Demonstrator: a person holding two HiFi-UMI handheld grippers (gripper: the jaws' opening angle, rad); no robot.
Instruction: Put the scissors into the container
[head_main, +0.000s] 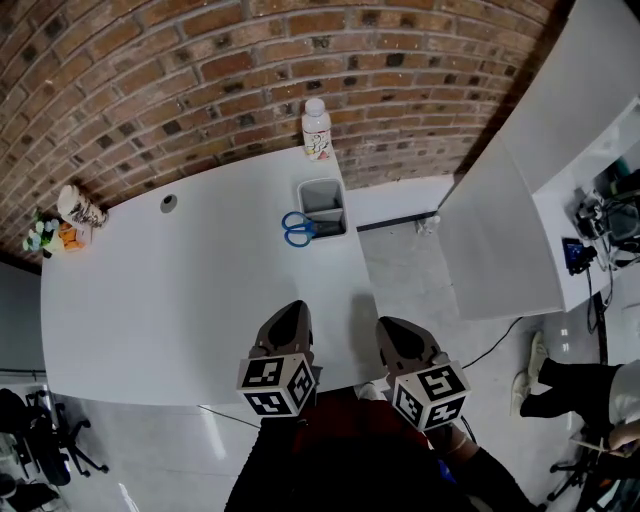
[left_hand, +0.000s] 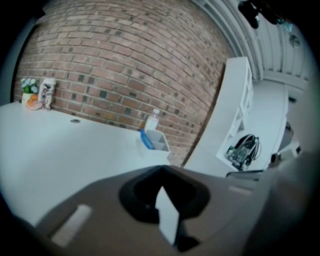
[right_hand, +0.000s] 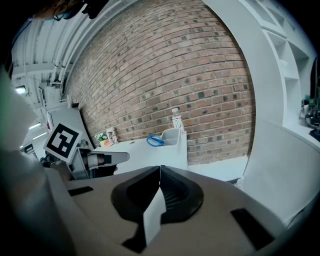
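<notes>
A small grey container (head_main: 322, 205) stands upright near the far right edge of the white table (head_main: 150, 300). The scissors' blue handles (head_main: 298, 228) show at its left front corner, resting against the rim; the blades are hidden. The right gripper view shows the handles (right_hand: 155, 141) poking out over the container (right_hand: 171, 135), and the left gripper view shows them (left_hand: 146, 139) leaning on the container (left_hand: 157, 141). My left gripper (head_main: 291, 318) and right gripper (head_main: 400, 335) hang side by side at the table's near edge, far from the container. Both are shut with nothing between the jaws.
A white bottle (head_main: 316, 128) stands behind the container by the brick wall. A cup and small bright items (head_main: 70, 215) sit at the table's far left corner. A white shelf unit (head_main: 520, 200) rises to the right. A person's legs (head_main: 570, 385) show at lower right.
</notes>
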